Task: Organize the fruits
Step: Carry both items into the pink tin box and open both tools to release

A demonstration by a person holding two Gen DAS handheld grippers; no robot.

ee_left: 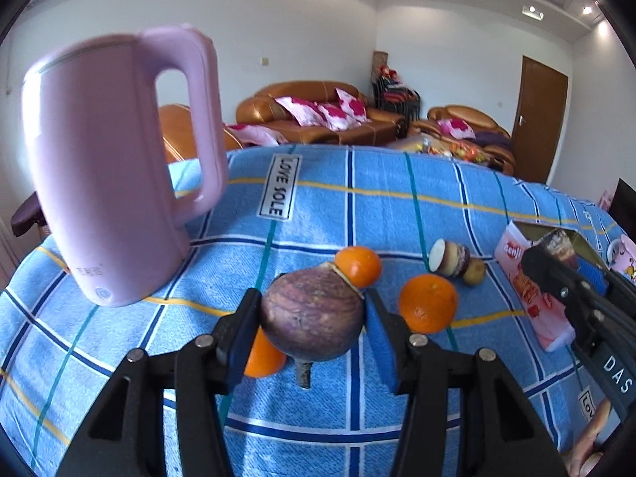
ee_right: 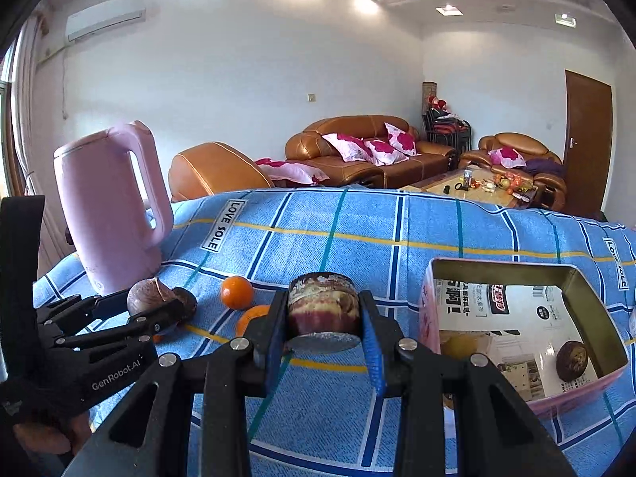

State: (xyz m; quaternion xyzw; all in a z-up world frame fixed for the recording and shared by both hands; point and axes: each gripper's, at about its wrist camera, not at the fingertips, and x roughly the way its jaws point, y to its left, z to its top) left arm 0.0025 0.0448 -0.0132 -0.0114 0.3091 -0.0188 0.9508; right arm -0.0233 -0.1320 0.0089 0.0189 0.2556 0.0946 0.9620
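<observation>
My left gripper [ee_left: 312, 320] has its fingers clamped on a round purple-brown root [ee_left: 312, 318], mottled and scuffed, lifted clear of the blue checked surface [ee_left: 357, 206]. Its stub points down toward me, its long axis roughly upright. Oranges [ee_left: 428, 303] lie just beyond it. My right gripper [ee_right: 324, 314] has its fingers closed on a cut purple chunk [ee_right: 322, 310], flat face down, axis upright; possibly a sweet potato. The open tin box [ee_right: 572, 278] sits beside it.
</observation>
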